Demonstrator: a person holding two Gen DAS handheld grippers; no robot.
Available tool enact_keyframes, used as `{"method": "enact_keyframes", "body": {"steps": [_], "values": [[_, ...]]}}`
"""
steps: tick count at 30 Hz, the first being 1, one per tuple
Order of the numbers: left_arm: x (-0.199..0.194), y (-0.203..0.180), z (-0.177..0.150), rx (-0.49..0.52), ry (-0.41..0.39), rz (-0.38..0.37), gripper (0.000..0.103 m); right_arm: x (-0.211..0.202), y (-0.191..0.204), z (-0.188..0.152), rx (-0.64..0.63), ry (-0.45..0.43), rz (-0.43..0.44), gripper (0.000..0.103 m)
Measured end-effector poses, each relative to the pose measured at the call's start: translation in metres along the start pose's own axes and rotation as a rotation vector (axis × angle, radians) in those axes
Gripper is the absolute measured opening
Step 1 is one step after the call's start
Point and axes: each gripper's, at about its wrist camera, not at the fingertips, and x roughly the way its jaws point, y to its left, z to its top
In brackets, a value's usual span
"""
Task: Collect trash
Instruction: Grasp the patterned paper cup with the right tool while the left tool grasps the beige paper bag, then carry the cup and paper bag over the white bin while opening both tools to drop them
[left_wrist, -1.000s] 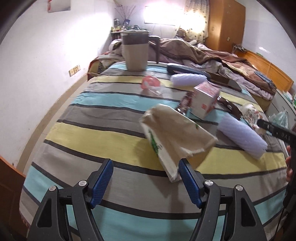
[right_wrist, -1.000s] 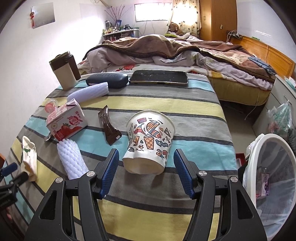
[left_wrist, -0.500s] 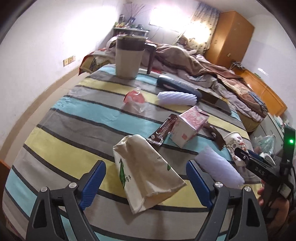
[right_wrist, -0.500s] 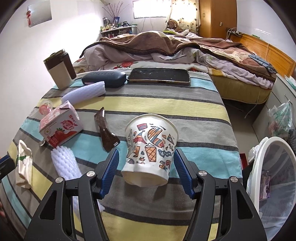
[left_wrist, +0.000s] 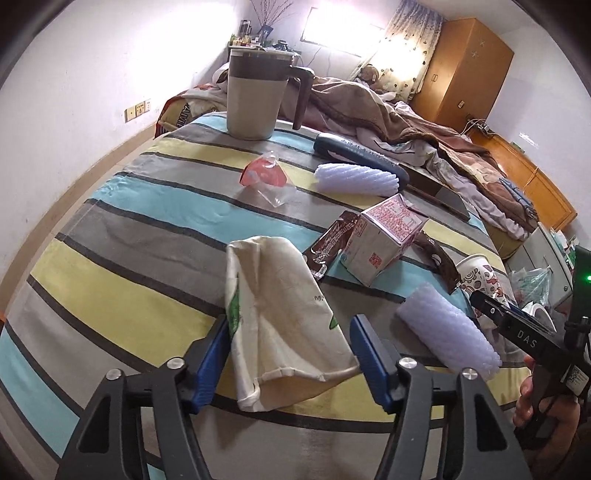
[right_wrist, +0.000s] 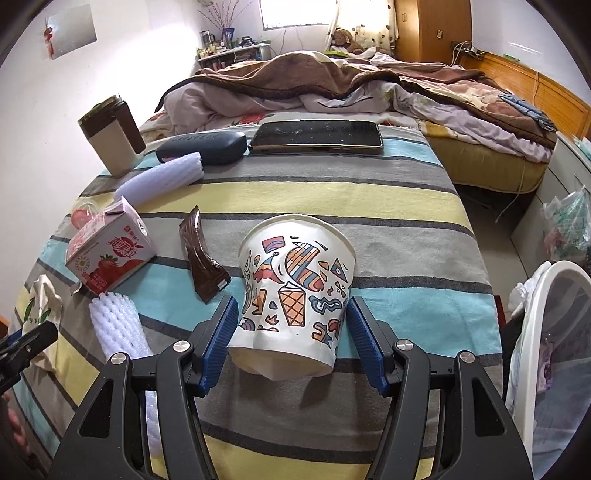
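Observation:
In the left wrist view a crumpled beige paper bag (left_wrist: 280, 317) lies on the striped tablecloth (left_wrist: 122, 254). My left gripper (left_wrist: 290, 350) is open with its blue pads on either side of the bag's near end. In the right wrist view a dented paper cup (right_wrist: 295, 291) with colourful drawings lies between the pads of my right gripper (right_wrist: 291, 339); the left pad touches it, the right pad stands close beside it. The jaws are still wide. A white trash bin (right_wrist: 550, 332) stands off the table at the right.
On the cloth lie a pink milk carton (right_wrist: 110, 251), brown wrappers (right_wrist: 201, 258), two white foam sleeves (right_wrist: 118, 332), a red-and-clear plastic wrapper (left_wrist: 266, 177), a beige mug (left_wrist: 255, 99), a dark case (right_wrist: 203, 146) and a tablet (right_wrist: 317, 136). A bed stands behind.
My left gripper has moved forward over the paper bag, so its pads now flank the bag. My right gripper has closed in around the cup, which sits deeper between the pads.

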Motion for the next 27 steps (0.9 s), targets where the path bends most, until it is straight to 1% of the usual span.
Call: {"method": "enact_keyframes", "body": {"steps": [1,2,7,11,19,27], "values": [[0.0,0.0,0.0,0.002,-0.003,0.0,0.057,0.0,0.0,0.0,0.001,-0.002,0.003,0.06],[-0.001,-0.001,0.0,0.007,-0.007,0.0,0.055,0.0,0.0,-0.001,0.002,-0.004,0.003,0.059],[-0.004,-0.005,-0.001,0.028,-0.024,-0.002,0.047,-0.004,0.0,-0.003,0.005,-0.016,0.004,0.053],[-0.005,-0.006,-0.002,0.04,-0.029,-0.007,0.044,-0.009,0.001,-0.006,0.0,-0.032,-0.004,0.05],[-0.011,-0.012,-0.009,0.063,-0.037,-0.014,0.043,-0.017,-0.002,-0.01,0.012,-0.056,-0.002,0.05],[-0.026,-0.035,-0.016,0.132,-0.064,-0.023,0.043,-0.031,-0.005,-0.016,0.015,-0.088,-0.003,0.05]]}}
